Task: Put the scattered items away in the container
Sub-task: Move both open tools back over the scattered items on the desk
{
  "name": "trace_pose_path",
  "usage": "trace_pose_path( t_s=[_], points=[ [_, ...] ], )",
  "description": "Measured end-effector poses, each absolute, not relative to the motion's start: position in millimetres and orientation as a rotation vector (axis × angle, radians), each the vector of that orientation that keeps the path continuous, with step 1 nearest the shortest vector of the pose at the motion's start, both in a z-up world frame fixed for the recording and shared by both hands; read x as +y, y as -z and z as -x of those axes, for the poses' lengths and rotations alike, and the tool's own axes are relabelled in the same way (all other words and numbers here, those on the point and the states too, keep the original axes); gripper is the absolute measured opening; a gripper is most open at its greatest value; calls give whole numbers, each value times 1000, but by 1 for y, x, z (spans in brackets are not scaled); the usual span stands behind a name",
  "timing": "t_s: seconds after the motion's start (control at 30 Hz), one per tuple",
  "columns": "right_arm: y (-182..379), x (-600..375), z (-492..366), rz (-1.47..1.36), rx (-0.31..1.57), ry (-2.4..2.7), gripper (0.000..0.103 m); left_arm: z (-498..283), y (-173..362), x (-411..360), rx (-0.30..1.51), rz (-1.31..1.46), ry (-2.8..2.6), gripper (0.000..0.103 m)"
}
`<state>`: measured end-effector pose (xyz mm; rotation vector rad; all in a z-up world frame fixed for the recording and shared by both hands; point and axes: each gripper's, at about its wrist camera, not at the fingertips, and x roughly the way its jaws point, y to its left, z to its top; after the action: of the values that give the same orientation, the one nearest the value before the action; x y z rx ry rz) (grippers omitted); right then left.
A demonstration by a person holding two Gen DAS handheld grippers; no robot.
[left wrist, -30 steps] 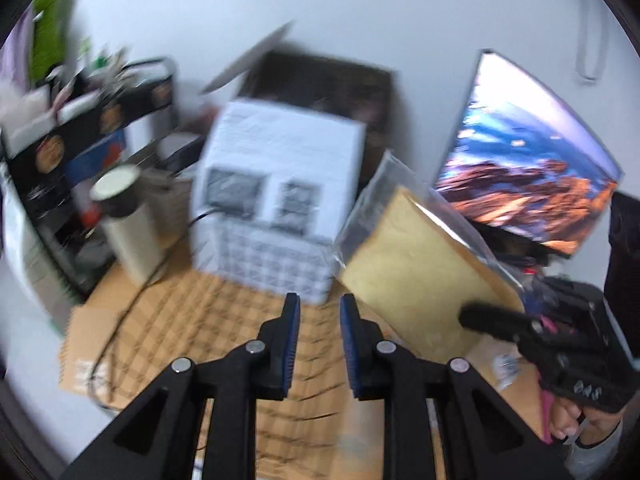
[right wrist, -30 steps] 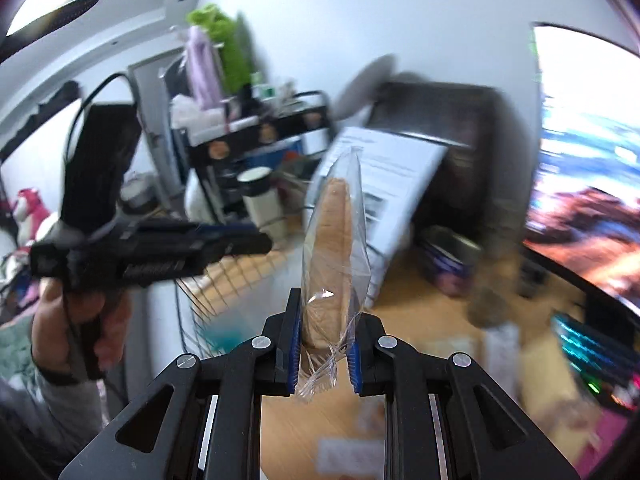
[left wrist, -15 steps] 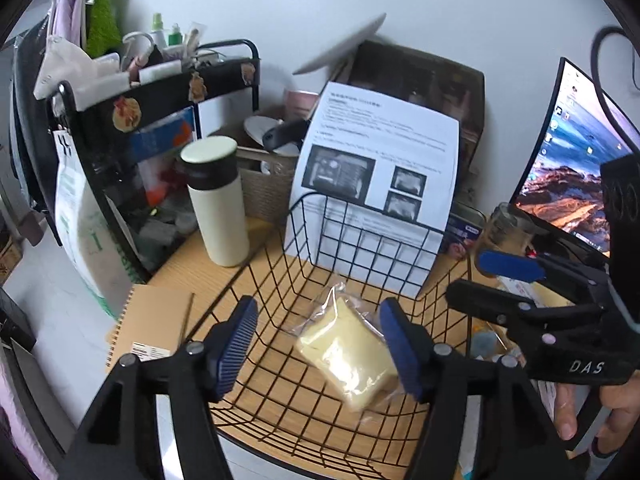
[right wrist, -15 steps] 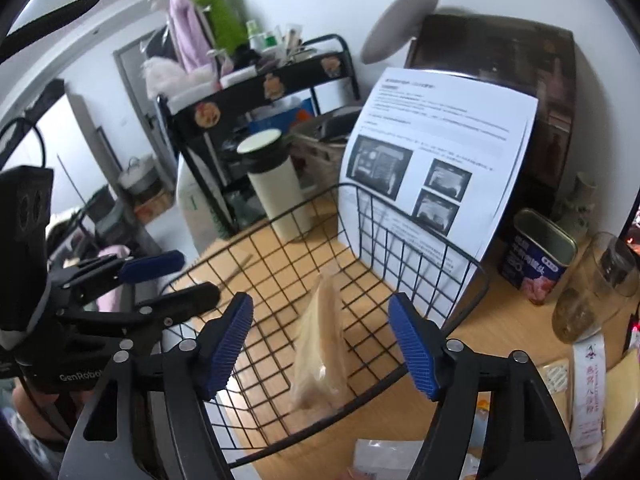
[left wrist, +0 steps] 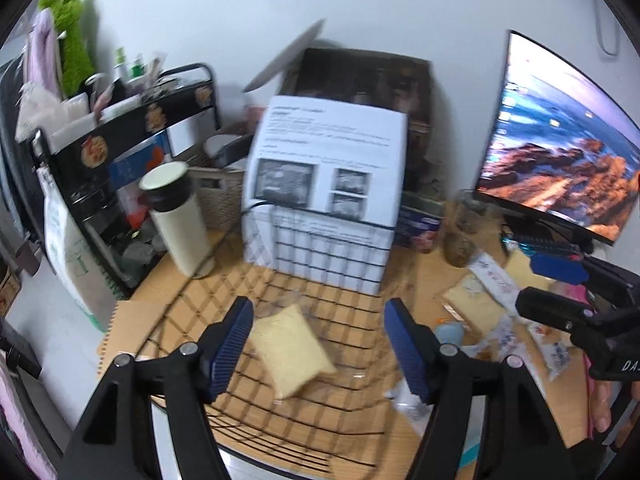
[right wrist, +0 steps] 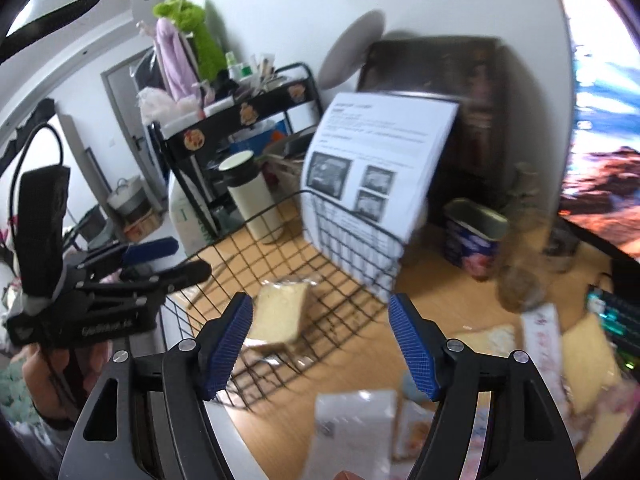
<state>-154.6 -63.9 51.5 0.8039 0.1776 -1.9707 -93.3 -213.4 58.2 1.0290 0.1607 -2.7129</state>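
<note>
A bagged slice of bread lies flat on the floor of the black wire basket. My left gripper hovers over the basket's near side, its jaws opening, with nothing pressed between the pads; the bread shows below the gap. It also appears at the left of the right wrist view as the left gripper. My right gripper stands open and holds nothing, above the basket's right front corner. Several snack packets lie scattered on the wooden table right of the basket.
A printed sheet leans behind the basket's far wall. A cream flask stands to the left, a notebook at front left, a blue tin and a glass jar to the right, a monitor beyond.
My right gripper was shut on the bagged bread; it let go and the bread now lies in the basket. Both grippers went from shut to wide open.
</note>
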Motion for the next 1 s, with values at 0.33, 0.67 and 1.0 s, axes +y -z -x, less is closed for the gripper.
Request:
trace_pose_path(
  t_s=[0.33, 0.67, 1.0],
  points=[
    [-58, 92, 123, -808, 230, 2334, 72, 98, -52, -88, 53, -1150, 2923, 76],
    [-19, 203, 91, -965, 124, 2521, 74, 96, -22, -9, -62, -1291, 2946, 76],
    [19, 230, 84, -1075, 47, 2517, 74, 91, 11, 30, -97, -1430, 2940, 76]
  ],
)
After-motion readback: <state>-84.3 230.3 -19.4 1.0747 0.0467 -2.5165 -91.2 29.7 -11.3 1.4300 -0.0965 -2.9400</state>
